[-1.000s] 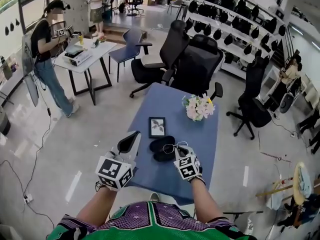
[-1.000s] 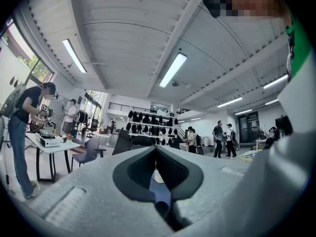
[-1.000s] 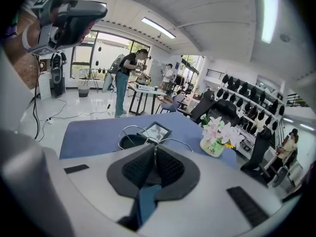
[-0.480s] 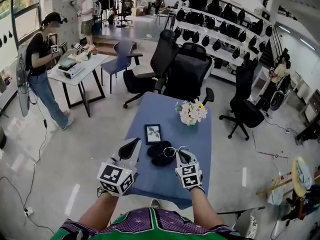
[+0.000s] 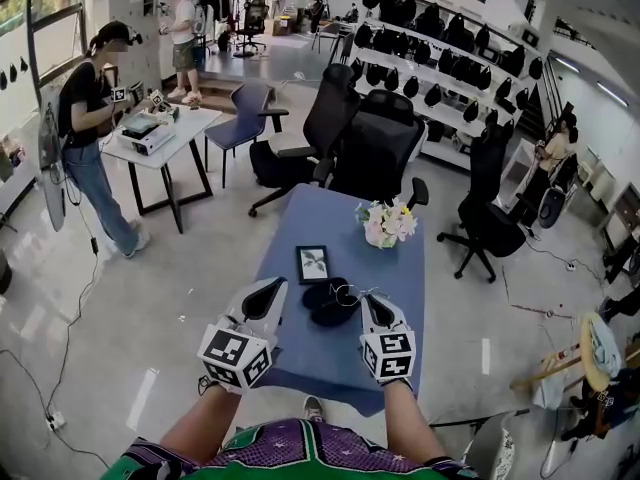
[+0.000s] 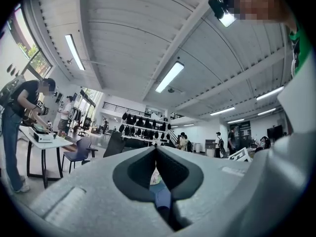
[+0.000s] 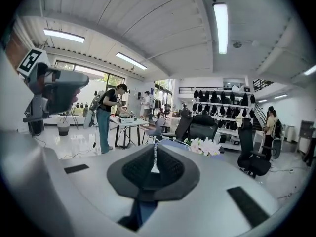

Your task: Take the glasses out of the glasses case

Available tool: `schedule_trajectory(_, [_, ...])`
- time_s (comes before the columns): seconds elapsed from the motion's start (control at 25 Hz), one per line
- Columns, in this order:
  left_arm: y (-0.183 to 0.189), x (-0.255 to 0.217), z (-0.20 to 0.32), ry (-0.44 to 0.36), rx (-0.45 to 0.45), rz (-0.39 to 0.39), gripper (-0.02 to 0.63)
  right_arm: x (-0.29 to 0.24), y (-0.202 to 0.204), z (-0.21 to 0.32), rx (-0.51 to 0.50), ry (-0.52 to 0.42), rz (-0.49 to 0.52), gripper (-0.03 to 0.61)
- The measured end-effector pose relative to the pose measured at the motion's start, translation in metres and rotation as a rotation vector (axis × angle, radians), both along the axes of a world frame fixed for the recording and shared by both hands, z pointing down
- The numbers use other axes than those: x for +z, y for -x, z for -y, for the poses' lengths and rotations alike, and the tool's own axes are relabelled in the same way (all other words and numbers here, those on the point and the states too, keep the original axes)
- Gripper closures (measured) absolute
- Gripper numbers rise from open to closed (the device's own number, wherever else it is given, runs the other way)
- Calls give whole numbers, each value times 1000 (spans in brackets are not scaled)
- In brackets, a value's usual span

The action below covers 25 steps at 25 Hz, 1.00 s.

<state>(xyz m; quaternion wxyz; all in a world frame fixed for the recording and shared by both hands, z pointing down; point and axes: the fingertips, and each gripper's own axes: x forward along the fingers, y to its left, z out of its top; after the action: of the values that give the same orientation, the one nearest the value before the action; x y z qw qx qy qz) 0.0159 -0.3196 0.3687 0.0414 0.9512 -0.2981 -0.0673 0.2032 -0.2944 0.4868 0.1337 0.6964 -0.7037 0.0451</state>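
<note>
Two claws flank the glasses case (image 5: 322,306) on the counter (image 5: 400,268). The right claw (image 5: 372,306) pinches the glasses (image 5: 348,293), which stretch leftward from it over the case. The left claw (image 5: 268,290), pressed together and empty, waits just left of the case.

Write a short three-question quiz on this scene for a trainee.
1. True or false: the left gripper has its jaws together with nothing between them.
2. Which thing stands farthest from the person on the table? A picture frame; B flowers; C glasses case.
3. Fill in: the right gripper is shut on the ____.
Key: 1 true; 2 B; 3 glasses.
</note>
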Motion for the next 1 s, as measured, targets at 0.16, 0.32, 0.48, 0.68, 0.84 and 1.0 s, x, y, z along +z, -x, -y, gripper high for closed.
schedule_trajectory(0.16, [15,4,-4,-14,-11,15,598,-19,13,-12,4,-70,75,560])
schedule_trajectory(0.32, [30,0,-6,-32,-23,20,598,-33,21,-31,22,-124,144,560])
schedule_trajectory(0.48, [43,-8,-11,-50,-19,10,598,-44,30,-50,46,-153,158,560])
schedule_trajectory(0.68, [57,-16,-14,-63,-8,-4,598,-56,41,-67,69,-183,170,560])
schedule_trajectory(0.84, [62,-18,-18,-62,-2,-13,598,-71,37,-79,99,-217,196,560])
schedule_trajectory(1.0, [61,-24,-17,-62,0,-30,598,-91,30,-91,119,-257,189,560])
